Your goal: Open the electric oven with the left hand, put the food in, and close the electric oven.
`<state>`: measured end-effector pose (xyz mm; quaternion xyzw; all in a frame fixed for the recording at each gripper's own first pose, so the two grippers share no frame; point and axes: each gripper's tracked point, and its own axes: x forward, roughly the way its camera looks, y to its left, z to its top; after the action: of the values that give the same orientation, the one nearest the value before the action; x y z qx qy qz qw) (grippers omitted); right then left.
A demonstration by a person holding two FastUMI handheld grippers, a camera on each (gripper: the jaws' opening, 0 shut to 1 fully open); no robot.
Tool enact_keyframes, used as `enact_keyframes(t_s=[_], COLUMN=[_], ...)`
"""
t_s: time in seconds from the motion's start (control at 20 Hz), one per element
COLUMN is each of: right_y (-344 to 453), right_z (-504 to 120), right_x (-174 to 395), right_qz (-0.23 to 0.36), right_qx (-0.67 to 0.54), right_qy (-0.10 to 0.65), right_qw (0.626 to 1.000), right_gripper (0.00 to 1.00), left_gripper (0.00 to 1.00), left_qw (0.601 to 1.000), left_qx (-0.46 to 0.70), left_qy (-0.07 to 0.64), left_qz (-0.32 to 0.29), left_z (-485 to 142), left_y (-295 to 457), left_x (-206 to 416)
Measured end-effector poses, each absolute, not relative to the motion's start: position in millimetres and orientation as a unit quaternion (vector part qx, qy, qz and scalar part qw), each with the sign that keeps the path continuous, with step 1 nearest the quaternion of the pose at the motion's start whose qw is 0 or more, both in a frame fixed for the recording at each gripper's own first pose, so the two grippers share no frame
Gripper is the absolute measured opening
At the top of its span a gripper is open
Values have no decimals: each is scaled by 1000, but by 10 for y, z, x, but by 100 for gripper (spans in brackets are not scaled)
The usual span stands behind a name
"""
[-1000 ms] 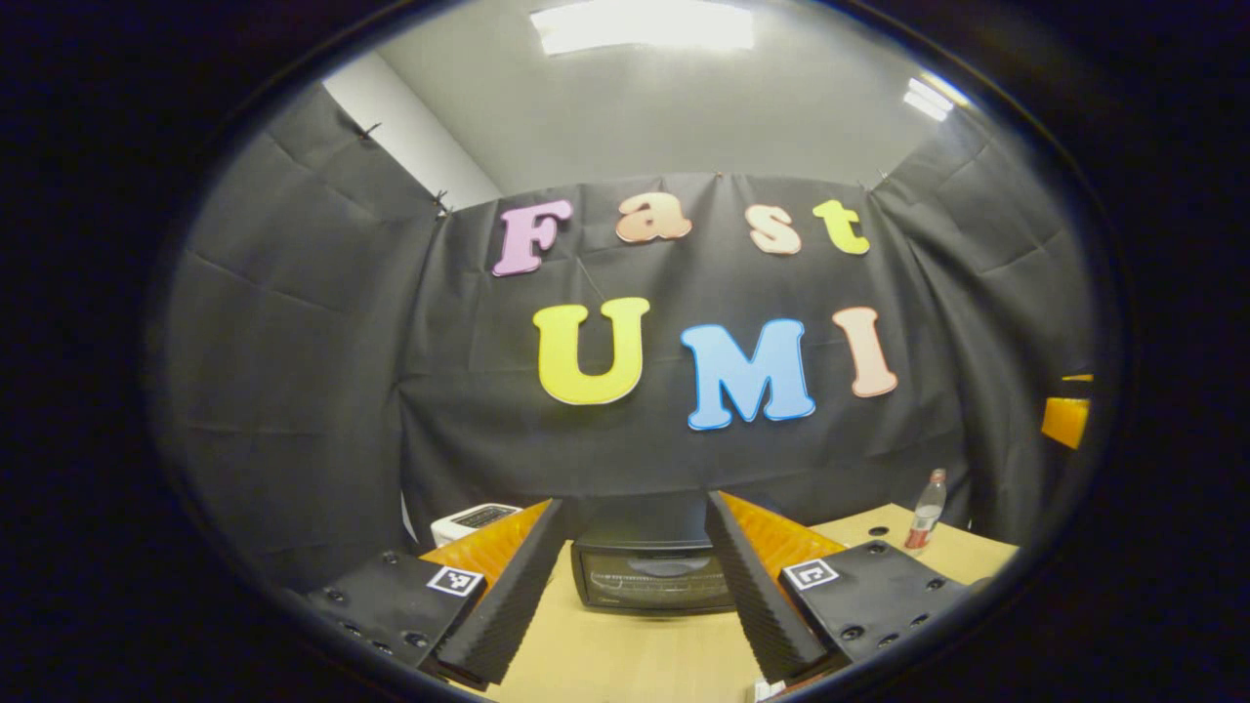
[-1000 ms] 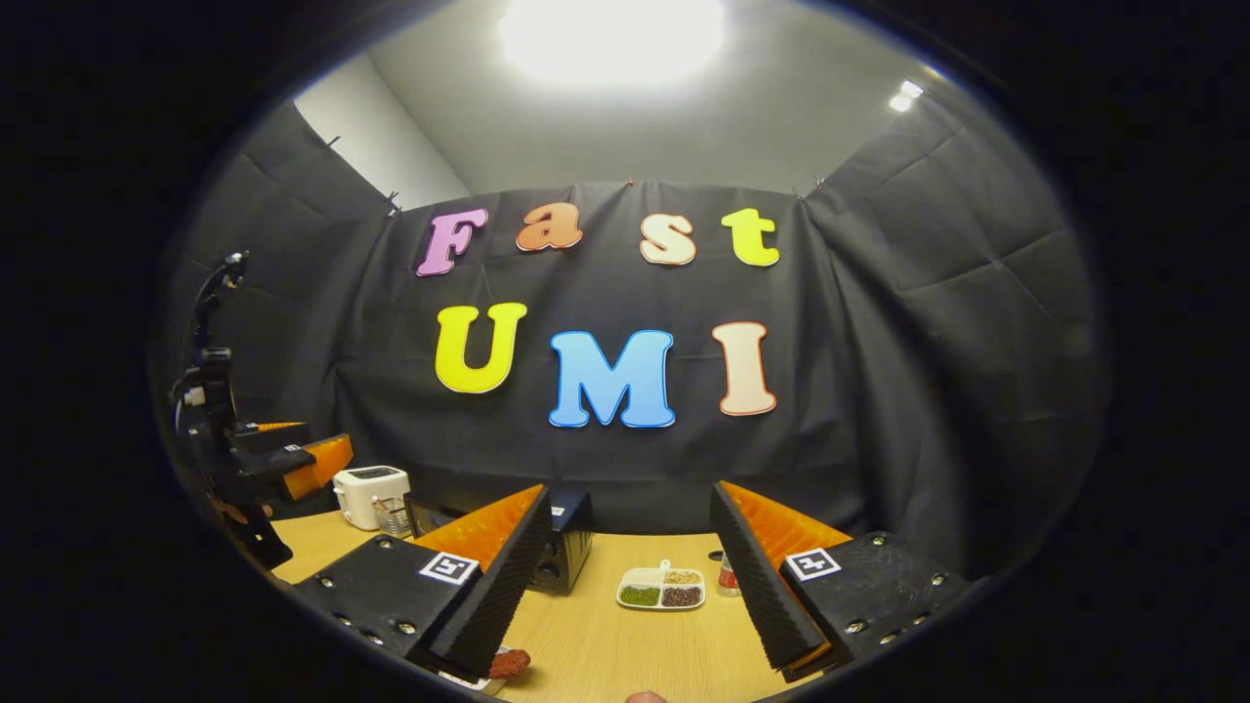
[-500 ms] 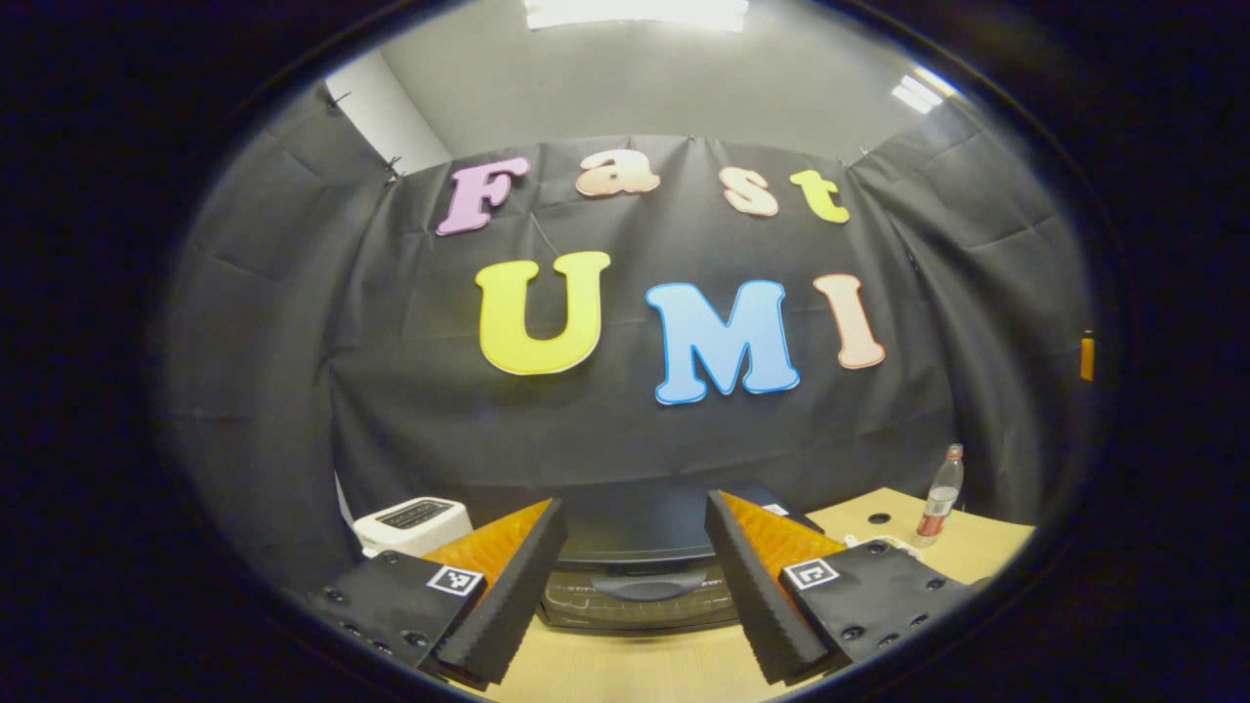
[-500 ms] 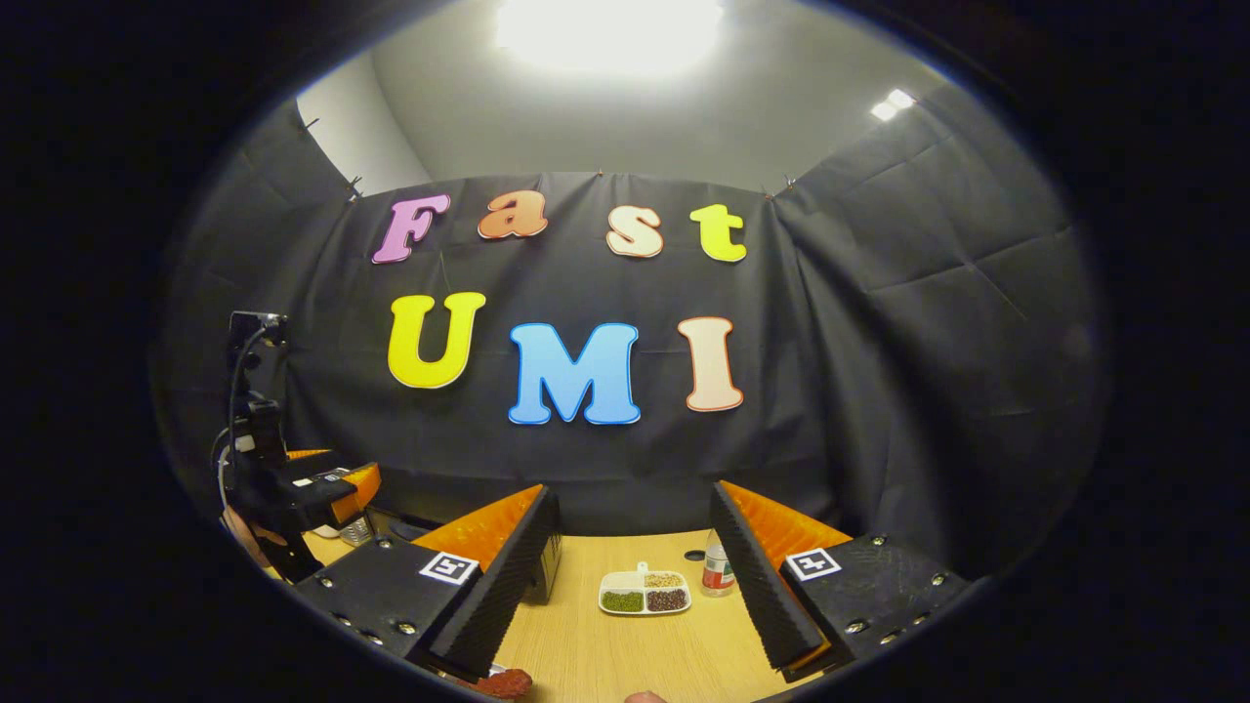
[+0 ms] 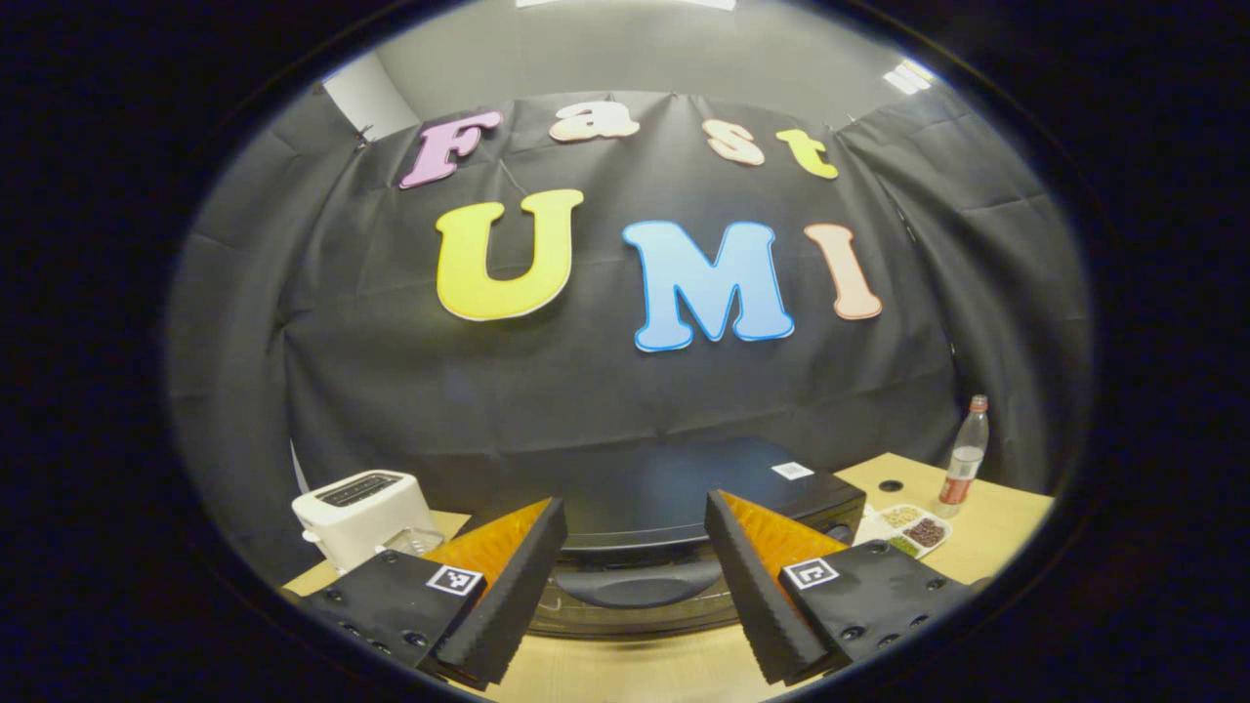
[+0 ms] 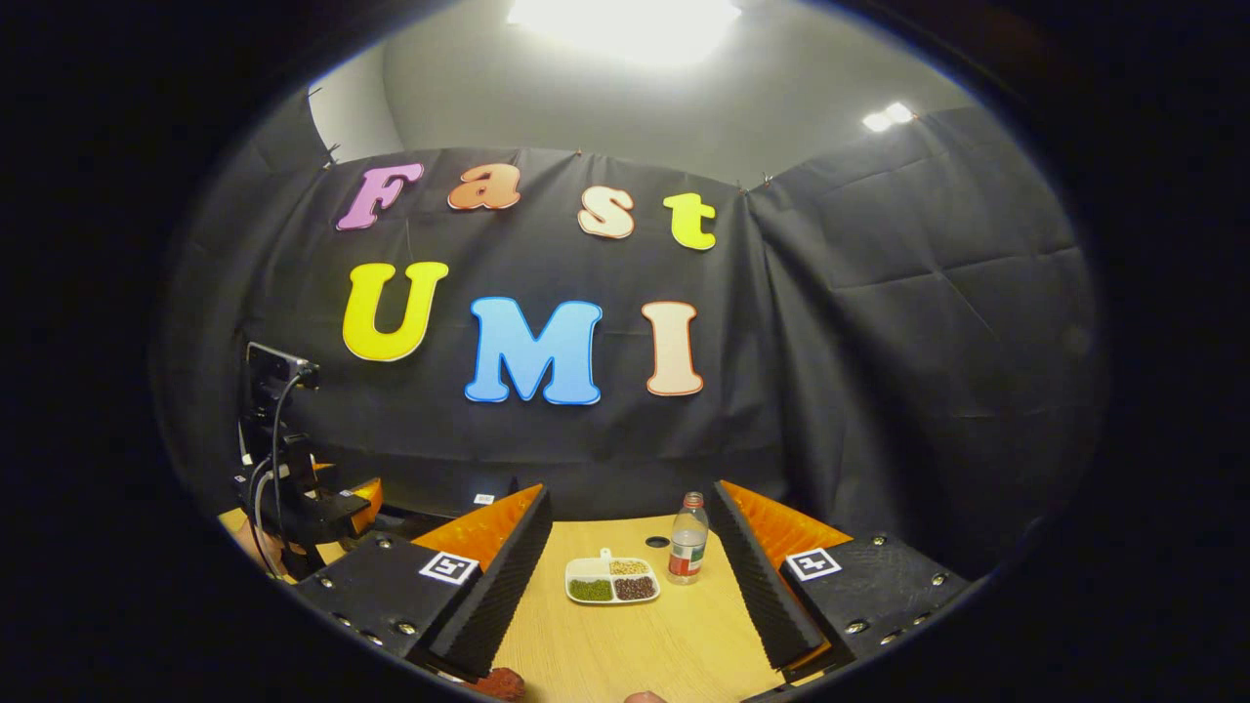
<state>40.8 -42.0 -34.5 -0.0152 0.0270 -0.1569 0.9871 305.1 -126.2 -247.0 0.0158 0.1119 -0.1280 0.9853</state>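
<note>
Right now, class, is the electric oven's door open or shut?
Shut. In the left gripper view the electric oven has its door upright and flush, its handle between the open left gripper fingers, ungripped.

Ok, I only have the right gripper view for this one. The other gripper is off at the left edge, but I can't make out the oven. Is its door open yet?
Observer: No. In the left gripper view the oven door is closed, with its handle up against the front.
Operator: Is the left gripper on that handle?
Observer: It is open, and the handle shows between its two fingers. I can't see either finger pressing on it.
Operator: Anything beside the oven?
Observer: A white toaster stands on the table to the oven's left in that view.
</note>
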Motion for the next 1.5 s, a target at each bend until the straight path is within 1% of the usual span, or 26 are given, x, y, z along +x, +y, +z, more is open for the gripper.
enact_keyframes(t_s=[0.15,0.2,0.25,0.3,0.4,0.45,0.5,0.55,0.65,0.7,0.75,0.9,1.0,1.05,1.15,1.2,1.5], right_y=[-457,-484,-506,-528,-562,-564,-559,-558,-534,-518,-519,-526,-533,-539,-526,-513,-431], right_z=[-337,-339,-341,-351,-370,-371,-353,-354,-345,-339,-339,-319,-300,-310,-307,-302,-296], right_x=[355,328,293,274,251,241,244,251,252,248,235,207,195,185,173,169,175], right_qz=[-169,-173,-176,-179,-182,-182,-181,-178,-172,-168,-164,-156,-151,-148,-140,-136,-107], right_qx=[-33,-41,-48,-53,-55,-54,-53,-52,-55,-57,-58,-55,-57,-59,-57,-56,-55], right_qy=[36,40,44,48,57,58,58,57,56,56,55,54,52,53,54,53,52], right_qw=[984,983,982,981,980,980,980,981,982,983,983,985,986,986,987,988,991], right_gripper=[99,99,99,98,98,98,98,98,98,98,98,98,98,98,98,98,98], left_gripper=[96,100,100,96,100,96,100,100,100,96,96,100,91,100,96,100,100], left_qw=[984,984,984,984,984,984,982,985,984,985,985,986,985,985,984,985,982], left_qx=[17,17,17,19,16,18,24,14,8,0,-6,-8,-5,-6,-4,-2,9], left_qy=[127,128,128,129,128,127,141,123,130,129,131,130,132,137,139,139,155], left_qz=[-122,-122,-122,-123,-126,-126,-125,-121,-117,-115,-113,-108,-108,-108,-107,-106,-105], left_z=[-2715,-2756,-2787,-2826,-2856,-2888,-2963,-2905,-2938,-2930,-2948,-2930,-2928,-2934,-2935,-2943,-3032], left_y=[-1261,-1271,-1291,-1323,-1377,-1384,-1378,-1381,-1387,-1378,-1367,-1356,-1343,-1337,-1314,-1304,-1249], left_x=[3173,3193,3231,3267,3273,3272,3224,3230,3209,3211,3183,3131,3055,3008,2895,2825,2459])
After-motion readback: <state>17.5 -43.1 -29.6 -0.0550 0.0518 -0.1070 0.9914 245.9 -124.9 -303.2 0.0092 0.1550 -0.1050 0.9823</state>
